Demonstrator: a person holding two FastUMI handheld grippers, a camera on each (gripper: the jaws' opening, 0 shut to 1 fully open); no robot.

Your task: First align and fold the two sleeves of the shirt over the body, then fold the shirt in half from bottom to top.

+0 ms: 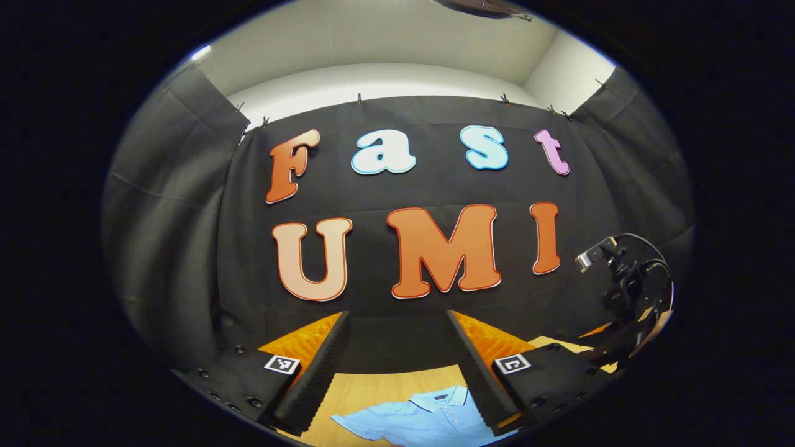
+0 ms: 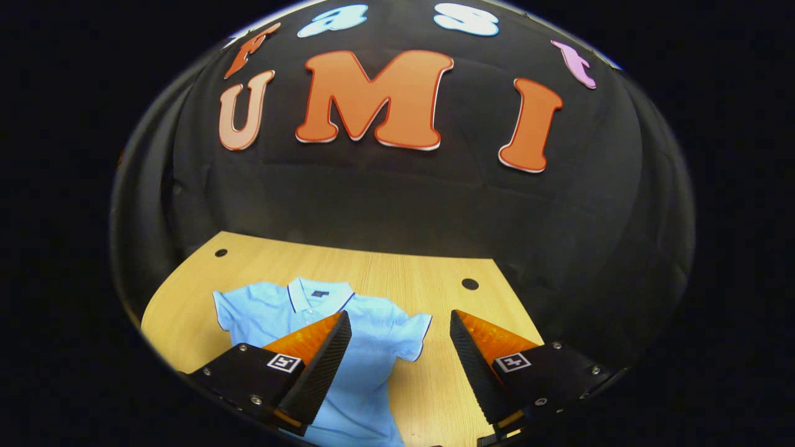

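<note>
so, largest to smallest, each placed against the shirt:
table: we see a light wooden table (image 2: 186,298) under the shirt, with bare wood around it on the left, right and far sides; the black cloth wall rises just behind its far edge.
shirt: we see a light blue polo shirt (image 2: 366,372) lying flat on the table, collar toward the far wall, both short sleeves spread out to the sides and not yet folded; in the left gripper view the shirt (image 1: 428,416) shows its collar and button placket low between the fingers.
right gripper: our right gripper (image 2: 397,366) hangs above the shirt with its fingers spread wide, grasping nothing; its one finger (image 2: 323,366) overlaps the shirt's body in the picture, the other finger (image 2: 478,366) sits over bare wood just beside the shirt's sleeve. we cannot tell whether either touches the cloth.
left gripper: our left gripper (image 1: 397,366) is held on the near side of the shirt, aimed mostly at the wall, fingers released and wide apart, nothing between them.
other rig: far to the right of the shirt, in the left gripper view, we see the other gripper's dark frame with cables (image 1: 633,292) raised above the table.
table holes: two small dark holes, one (image 2: 221,252) beyond the shirt's left sleeve, one (image 2: 470,284) beyond its right sleeve.
</note>
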